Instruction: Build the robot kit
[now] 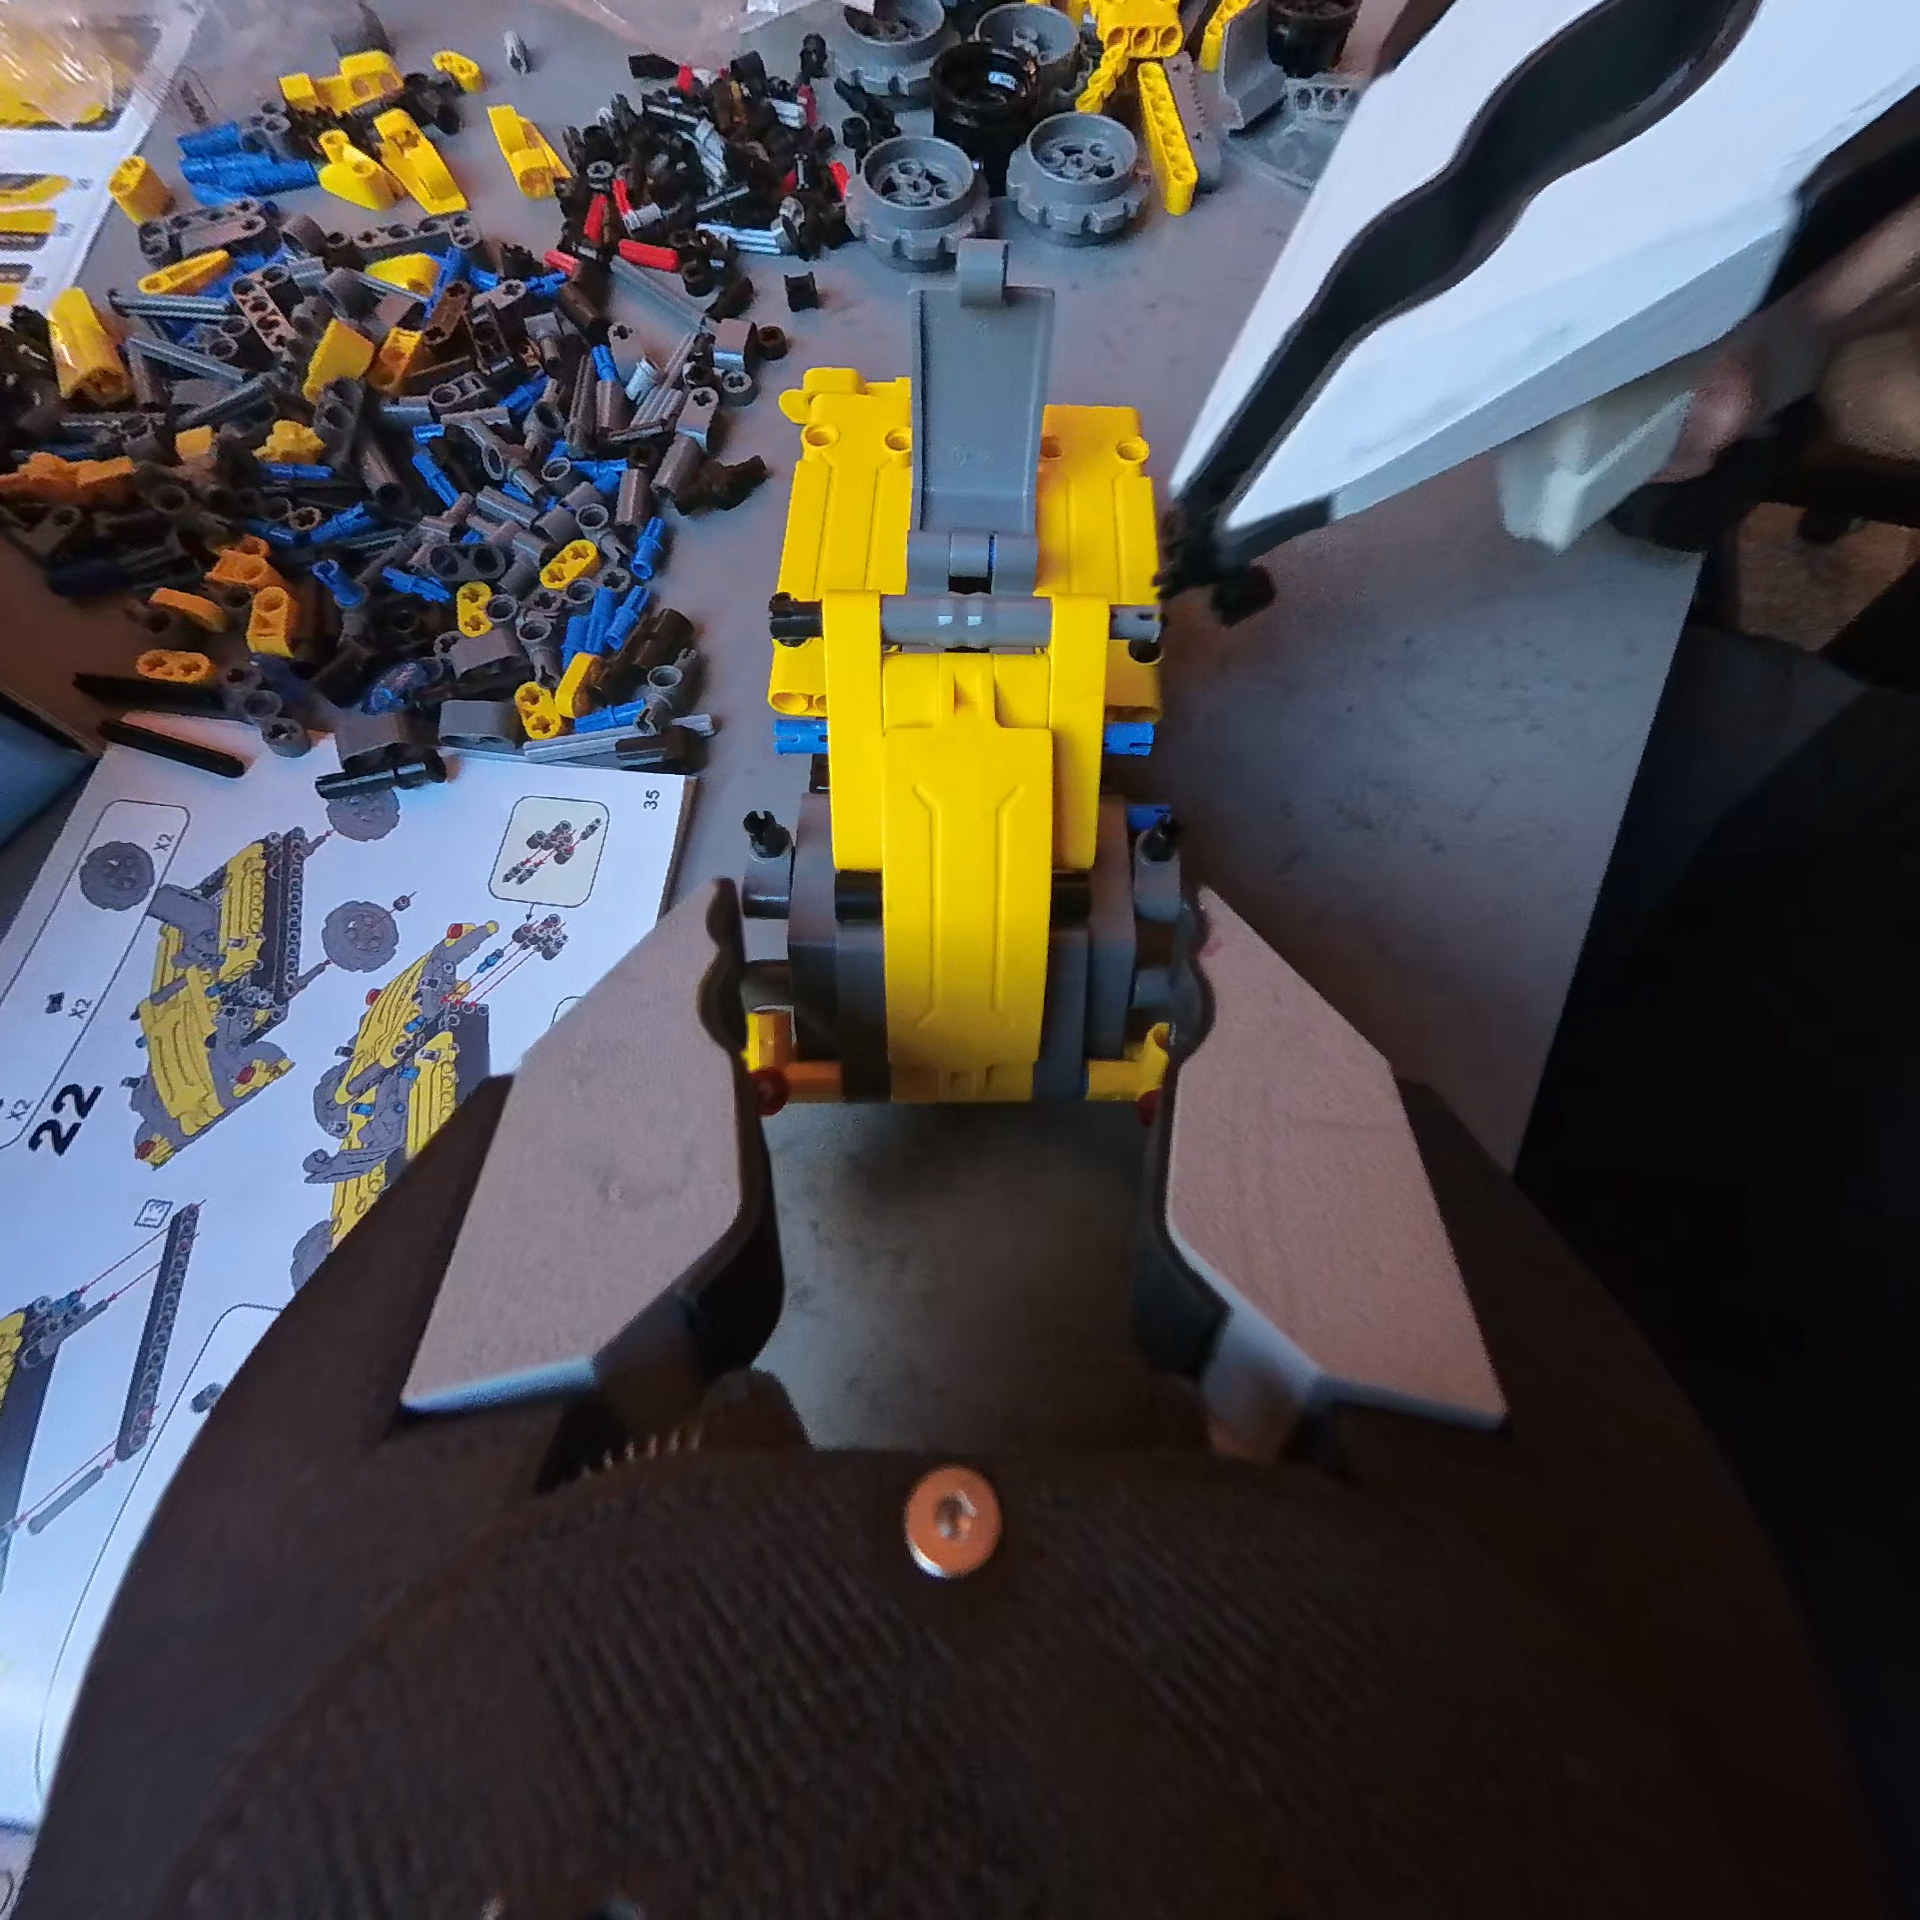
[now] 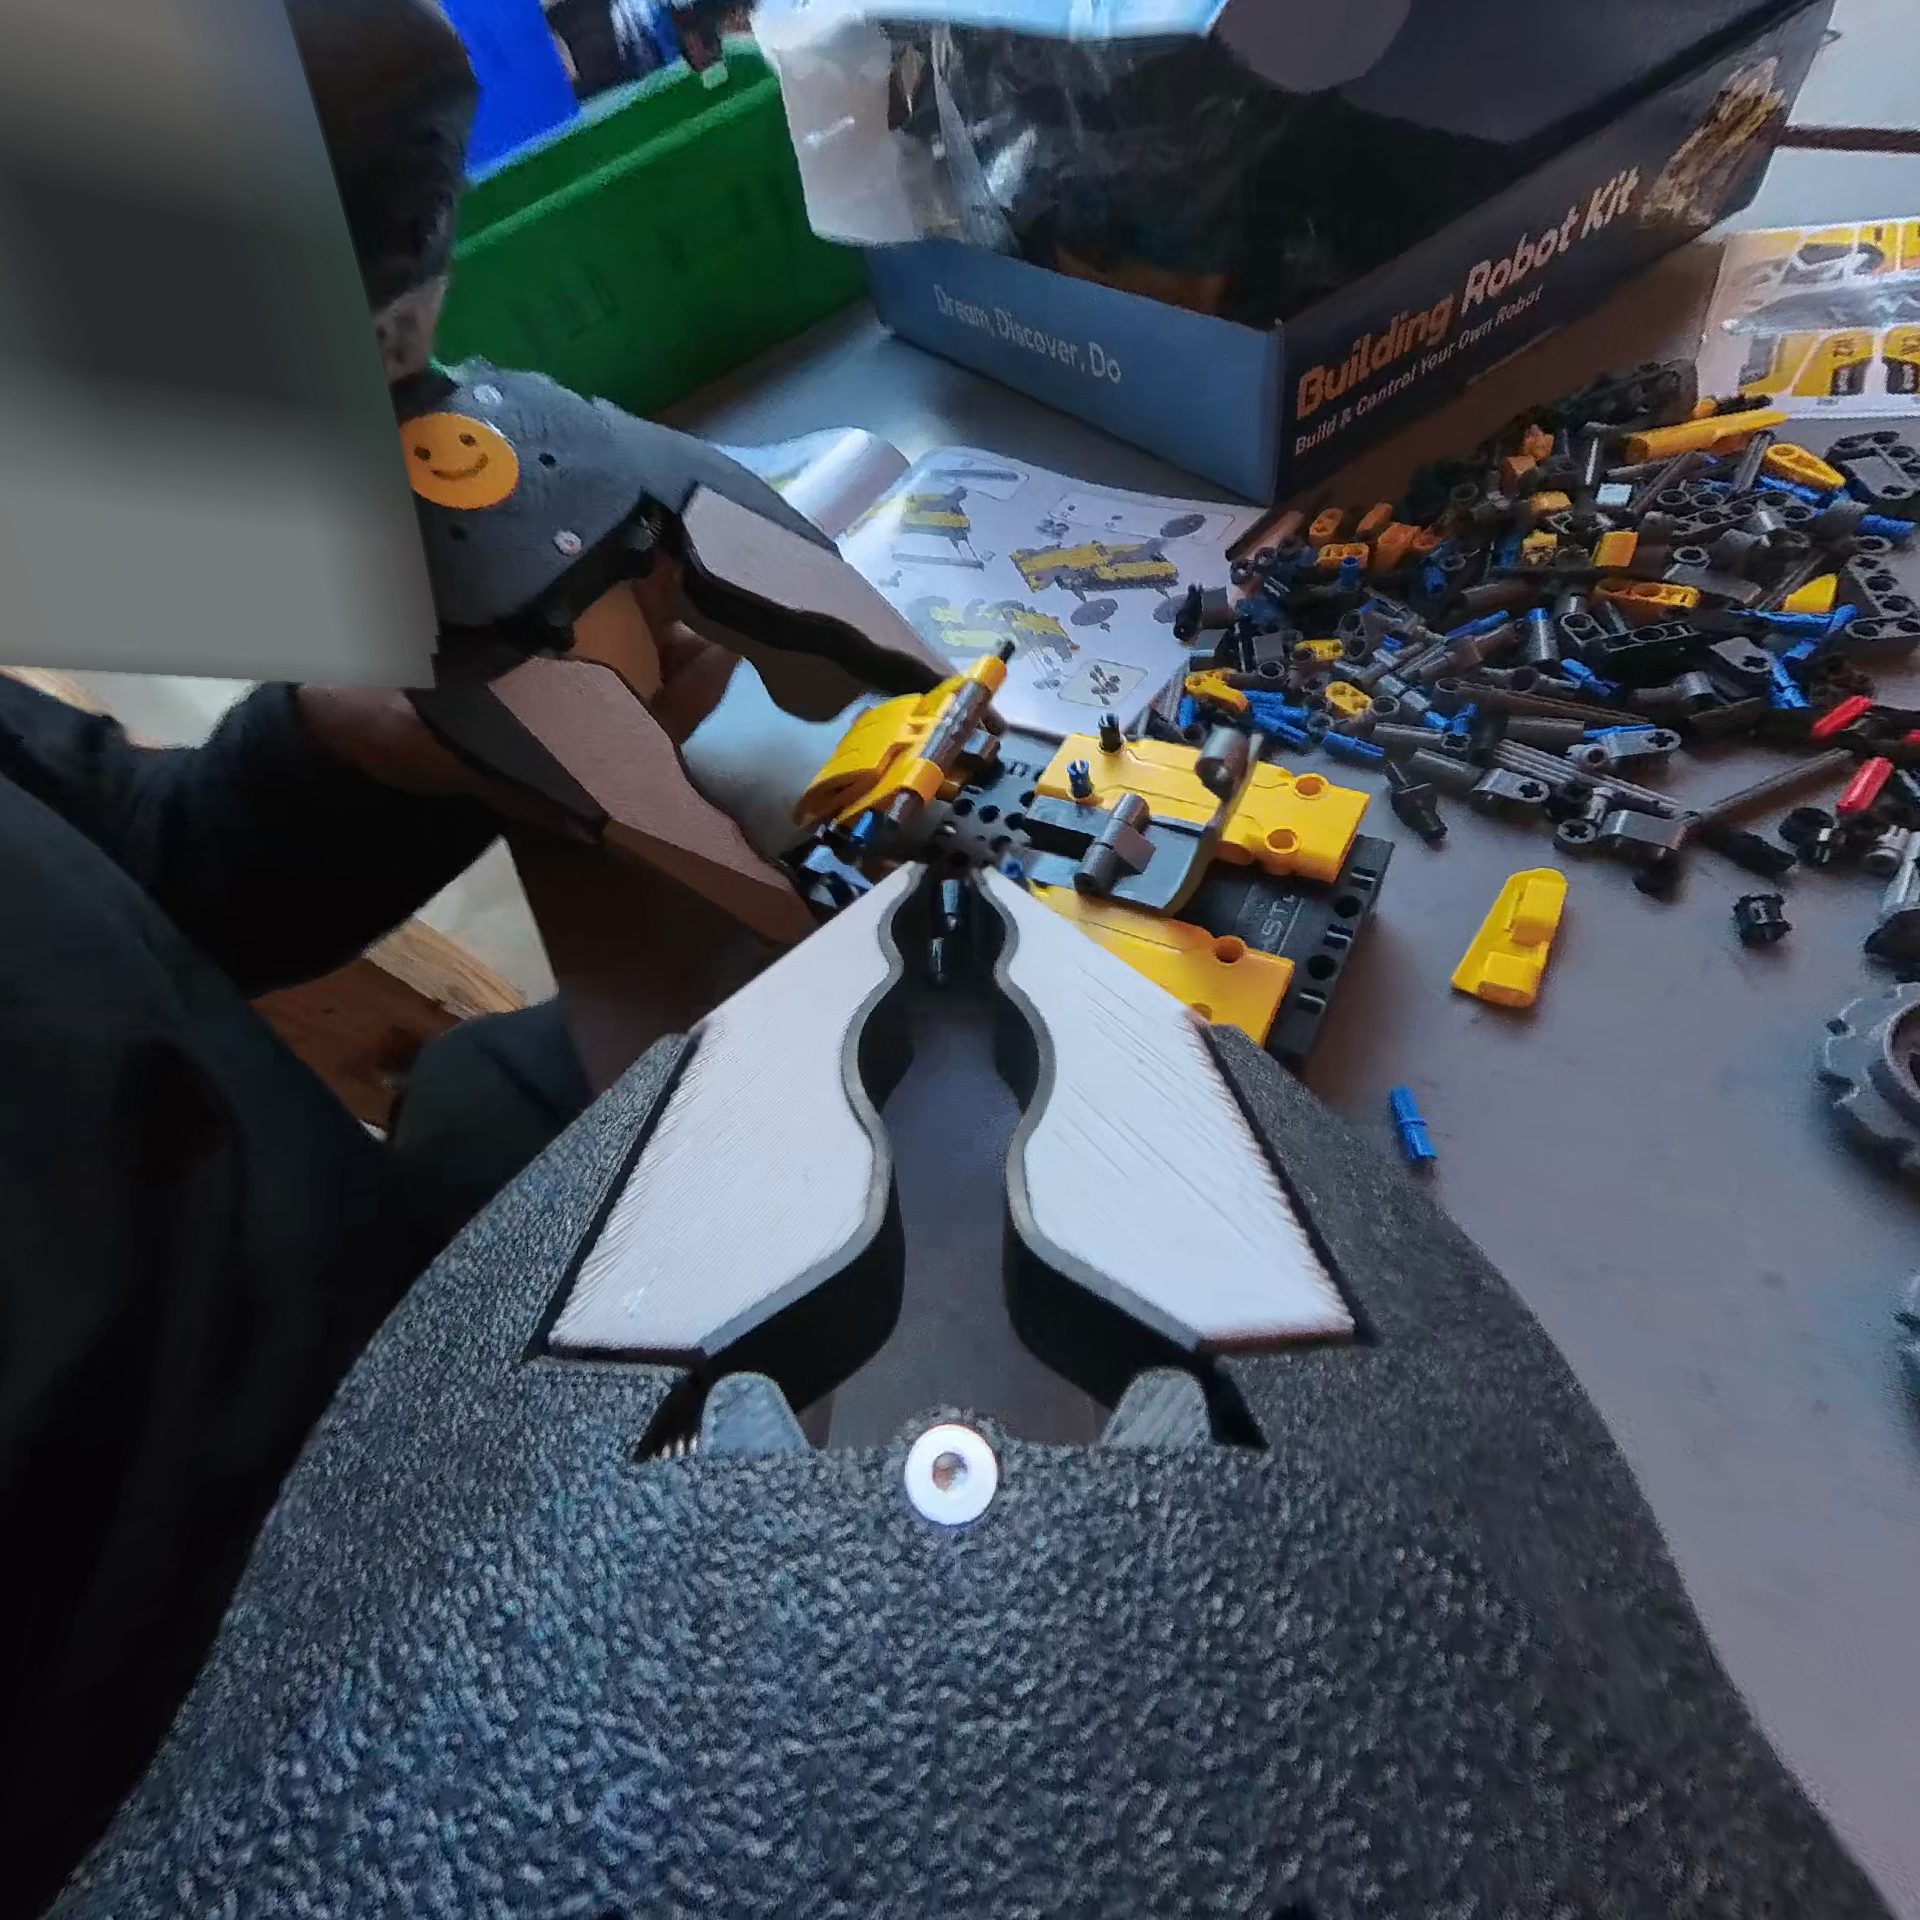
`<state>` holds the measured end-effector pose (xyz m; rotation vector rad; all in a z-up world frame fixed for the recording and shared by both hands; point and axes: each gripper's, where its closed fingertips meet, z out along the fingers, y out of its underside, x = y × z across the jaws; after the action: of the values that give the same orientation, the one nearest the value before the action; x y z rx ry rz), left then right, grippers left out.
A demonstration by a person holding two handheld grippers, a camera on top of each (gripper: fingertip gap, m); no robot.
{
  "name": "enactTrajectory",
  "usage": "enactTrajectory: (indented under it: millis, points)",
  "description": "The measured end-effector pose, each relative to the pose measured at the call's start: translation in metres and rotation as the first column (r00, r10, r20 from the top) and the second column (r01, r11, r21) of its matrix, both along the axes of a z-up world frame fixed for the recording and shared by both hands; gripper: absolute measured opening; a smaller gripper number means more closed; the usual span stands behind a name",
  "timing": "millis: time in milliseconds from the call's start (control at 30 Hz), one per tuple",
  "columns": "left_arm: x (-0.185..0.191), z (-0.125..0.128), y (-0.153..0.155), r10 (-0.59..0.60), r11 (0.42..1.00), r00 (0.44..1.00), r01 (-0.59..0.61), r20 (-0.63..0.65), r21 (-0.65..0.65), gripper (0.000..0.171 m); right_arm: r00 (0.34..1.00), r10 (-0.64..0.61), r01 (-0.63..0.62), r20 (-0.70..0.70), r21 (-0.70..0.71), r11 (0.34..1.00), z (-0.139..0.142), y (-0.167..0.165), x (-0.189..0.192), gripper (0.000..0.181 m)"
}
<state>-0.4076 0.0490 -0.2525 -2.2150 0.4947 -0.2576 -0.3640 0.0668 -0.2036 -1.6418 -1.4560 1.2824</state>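
Observation:
A yellow and grey brick vehicle model point(image 1: 966, 727) lies on the grey table. My left gripper point(image 1: 961, 956) is shut on the model's near end, one brown finger on each side. My right gripper point(image 2: 948, 878), with white fingers, is shut on a small black pin point(image 2: 940, 935). It holds the pin at the model's side point(image 2: 1195, 831), close to the black beam with holes. In the left wrist view the right gripper point(image 1: 1205, 561) comes in from the upper right, its tips at the model's right edge. The left gripper's brown fingers point(image 2: 644, 769) show at the model's left end in the right wrist view.
A heap of loose black, grey, blue and yellow parts point(image 1: 395, 468) lies left of the model, with grey wheels point(image 1: 914, 197) behind. An open instruction booklet point(image 1: 260, 987) lies at the near left. A dark kit box point(image 2: 1299, 260), a loose yellow panel point(image 2: 1512, 935) and a blue pin point(image 2: 1413, 1122) lie nearby.

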Motion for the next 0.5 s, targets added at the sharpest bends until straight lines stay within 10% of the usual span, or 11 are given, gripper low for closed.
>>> enactTrajectory:
  millis: [500]
  points:
    - [-0.016,0.045,-0.026,0.253,0.951,0.967,-0.252,0.014,0.178,0.093,0.963,0.137,-0.147,-0.232,-0.027,0.989,0.045,-0.006,0.055,0.007]
